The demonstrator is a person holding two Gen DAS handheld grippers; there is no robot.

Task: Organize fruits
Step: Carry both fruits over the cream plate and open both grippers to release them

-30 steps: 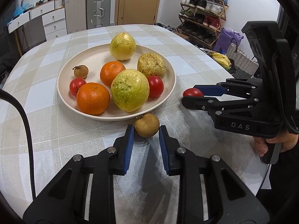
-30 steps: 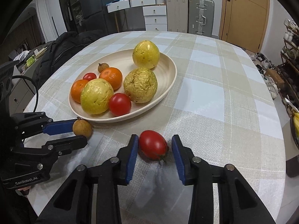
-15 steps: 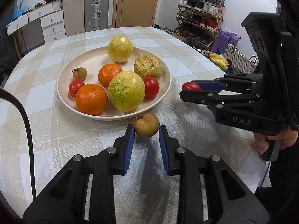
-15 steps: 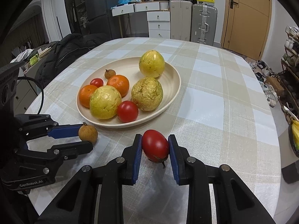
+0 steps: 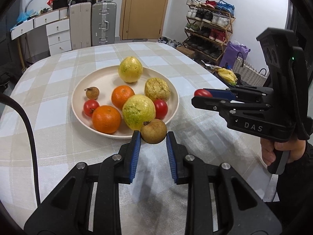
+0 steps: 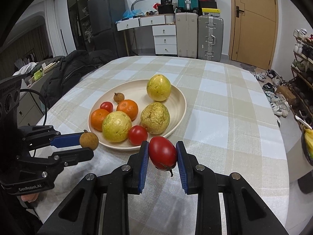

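Note:
A cream plate (image 5: pixel 78 90) on the checked tablecloth holds two oranges, two small tomatoes, a small brown fruit and three yellow-green fruits. My left gripper (image 5: pixel 153 137) is shut on a brown longan (image 5: pixel 154 131) and holds it above the plate's near rim; it also shows in the right wrist view (image 6: pixel 86 146). My right gripper (image 6: pixel 162 152) is shut on a red tomato (image 6: pixel 162 152), lifted off the table just right of the plate (image 6: pixel 182 101). The right gripper shows at the right of the left wrist view (image 5: pixel 202 98).
The round table (image 6: pixel 225 101) has its edge close on the right. A dark jacket (image 6: pixel 74 66) lies on a chair at the far left. Suitcases (image 6: pixel 209 37), drawers and a shoe rack (image 5: pixel 209 31) stand behind. A black cable (image 5: pixel 31 137) hangs at left.
Both grippers closed on their fruit and lifted: the longan and the tomato have risen off the tablecloth and moved towards the plate's rim.

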